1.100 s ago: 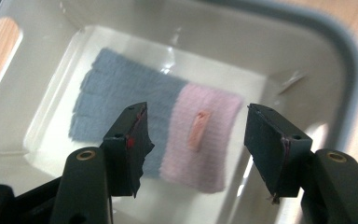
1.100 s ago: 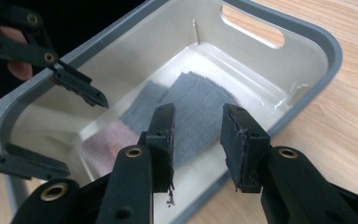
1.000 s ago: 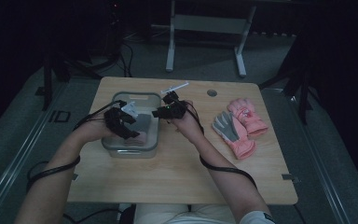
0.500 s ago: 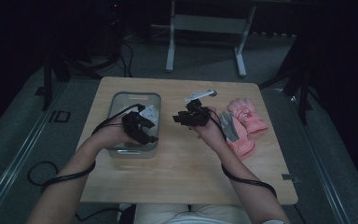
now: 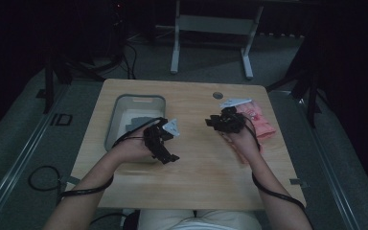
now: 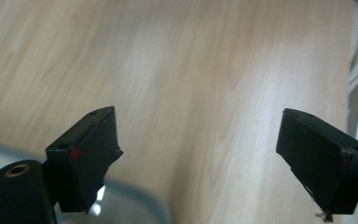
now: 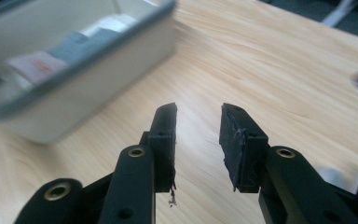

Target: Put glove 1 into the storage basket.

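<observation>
Dim room, wooden table [image 5: 191, 167]. Left tongs [image 5: 165, 152] just opened wide, nothing between the jaws, beside the grey bin [image 5: 116, 125] (a grey glove [image 5: 136, 122], probably, lies inside). Right tongs [image 5: 214, 122] narrowly open, empty, just beside the pink gloves [image 5: 261, 122].

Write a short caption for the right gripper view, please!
Right gripper, jaws open and empty, hovers over the wooden table beside the grey bin.
</observation>
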The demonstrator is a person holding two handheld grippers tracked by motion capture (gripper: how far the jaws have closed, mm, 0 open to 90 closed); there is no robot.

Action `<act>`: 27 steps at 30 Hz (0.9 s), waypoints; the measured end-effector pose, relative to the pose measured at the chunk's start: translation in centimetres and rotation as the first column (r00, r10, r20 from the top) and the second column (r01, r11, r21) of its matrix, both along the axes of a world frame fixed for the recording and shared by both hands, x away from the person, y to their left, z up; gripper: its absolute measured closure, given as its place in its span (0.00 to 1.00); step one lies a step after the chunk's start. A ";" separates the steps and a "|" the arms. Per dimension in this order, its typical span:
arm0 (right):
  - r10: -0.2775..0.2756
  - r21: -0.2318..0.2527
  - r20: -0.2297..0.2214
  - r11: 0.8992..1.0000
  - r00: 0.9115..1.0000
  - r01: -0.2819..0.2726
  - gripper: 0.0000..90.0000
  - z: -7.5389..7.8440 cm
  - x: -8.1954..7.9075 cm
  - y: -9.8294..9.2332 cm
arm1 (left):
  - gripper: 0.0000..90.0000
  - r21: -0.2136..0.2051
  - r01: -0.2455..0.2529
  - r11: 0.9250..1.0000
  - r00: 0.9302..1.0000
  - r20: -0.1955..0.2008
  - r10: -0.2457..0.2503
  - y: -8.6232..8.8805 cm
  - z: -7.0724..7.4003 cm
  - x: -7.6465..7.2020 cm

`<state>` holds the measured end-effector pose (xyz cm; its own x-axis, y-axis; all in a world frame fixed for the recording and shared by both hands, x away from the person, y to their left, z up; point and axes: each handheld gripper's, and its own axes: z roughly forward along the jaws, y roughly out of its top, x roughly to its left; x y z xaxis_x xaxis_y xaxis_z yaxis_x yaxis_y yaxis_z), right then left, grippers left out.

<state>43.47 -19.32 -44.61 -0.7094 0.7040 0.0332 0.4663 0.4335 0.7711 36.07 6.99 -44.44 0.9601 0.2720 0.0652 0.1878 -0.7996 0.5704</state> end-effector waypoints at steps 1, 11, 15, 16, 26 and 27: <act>-0.004 -0.014 0.006 1.000 1.000 0.004 0.74 -0.1 0.0 -0.8 | 0.06 0.009 0.005 1.000 1.000 0.000 -0.005 -0.7 -0.5 -0.6; -0.079 -0.156 0.008 0.985 0.997 0.079 0.72 -2.2 0.7 -6.5 | 0.01 0.018 0.062 0.998 0.998 0.025 -0.063 -2.7 -3.2 -3.7; -0.039 -0.265 -0.003 0.964 0.999 0.037 0.71 -3.8 0.6 -7.4 | 0.01 0.005 0.051 0.999 0.998 0.027 -0.051 -2.8 -5.2 -4.9; -0.035 -0.275 -0.010 0.961 0.999 0.031 0.71 -4.1 0.6 -7.6 | 0.01 0.009 0.045 0.999 0.998 0.038 -0.045 -2.7 -5.6 -5.1; -0.061 -0.298 -0.094 0.954 0.994 0.030 0.74 -7.3 1.2 -9.1 | 0.01 -0.049 -0.002 0.999 0.998 0.062 0.005 -2.7 -8.7 -6.7; -0.072 -0.289 -0.121 0.957 0.990 0.034 0.76 -7.6 1.3 -9.1 | 0.01 -0.051 -0.001 0.999 0.998 0.069 0.005 -2.7 -8.8 -6.8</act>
<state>44.80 -28.44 -52.20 -0.6741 0.7336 -0.0867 0.5813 0.5992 0.5505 29.25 4.29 -53.25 0.9529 0.2798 0.1172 0.1491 -0.7686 0.6221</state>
